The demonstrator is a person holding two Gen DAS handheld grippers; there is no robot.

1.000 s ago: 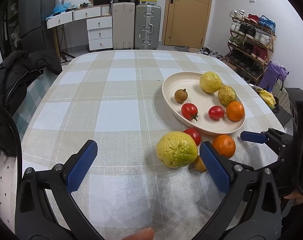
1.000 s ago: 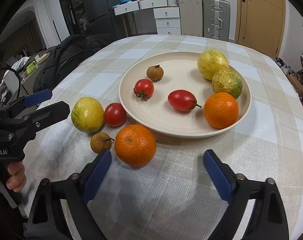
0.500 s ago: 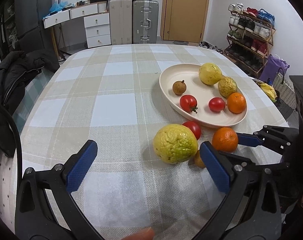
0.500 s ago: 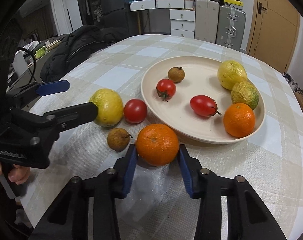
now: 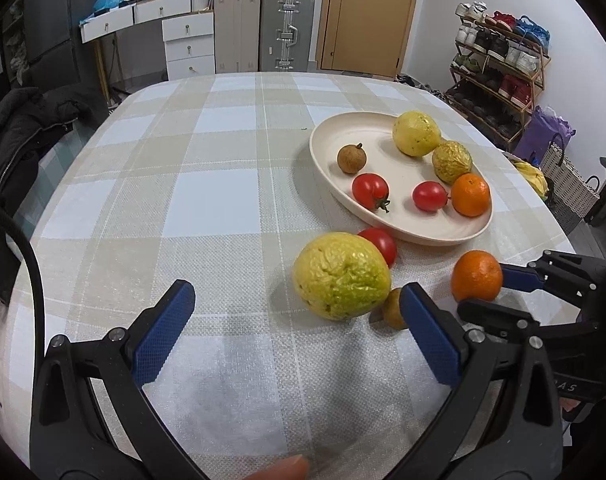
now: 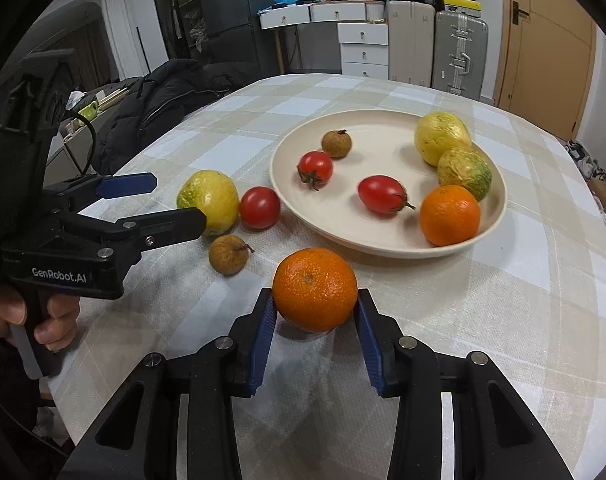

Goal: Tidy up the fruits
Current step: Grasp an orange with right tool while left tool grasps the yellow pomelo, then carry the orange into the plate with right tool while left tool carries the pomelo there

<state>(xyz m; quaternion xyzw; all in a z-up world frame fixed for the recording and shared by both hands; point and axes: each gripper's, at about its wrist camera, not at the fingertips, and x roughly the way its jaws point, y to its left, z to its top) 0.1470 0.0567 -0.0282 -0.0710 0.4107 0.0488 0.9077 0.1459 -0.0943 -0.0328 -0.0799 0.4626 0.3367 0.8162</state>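
Note:
My right gripper is shut on an orange and holds it just above the cloth, near the front of the cream plate; the orange also shows in the left wrist view. On the cloth lie a big yellow-green fruit, a red tomato and a small brown longan. My left gripper is open and empty, just short of the yellow-green fruit. The plate holds several fruits.
The round table has a checked cloth. A black jacket hangs at the table's left edge. Suitcases, drawers and a shoe rack stand beyond the table.
My right gripper closed on the orange and has lifted it slightly. My left gripper stayed open and shifted a little toward the yellow-green fruit.

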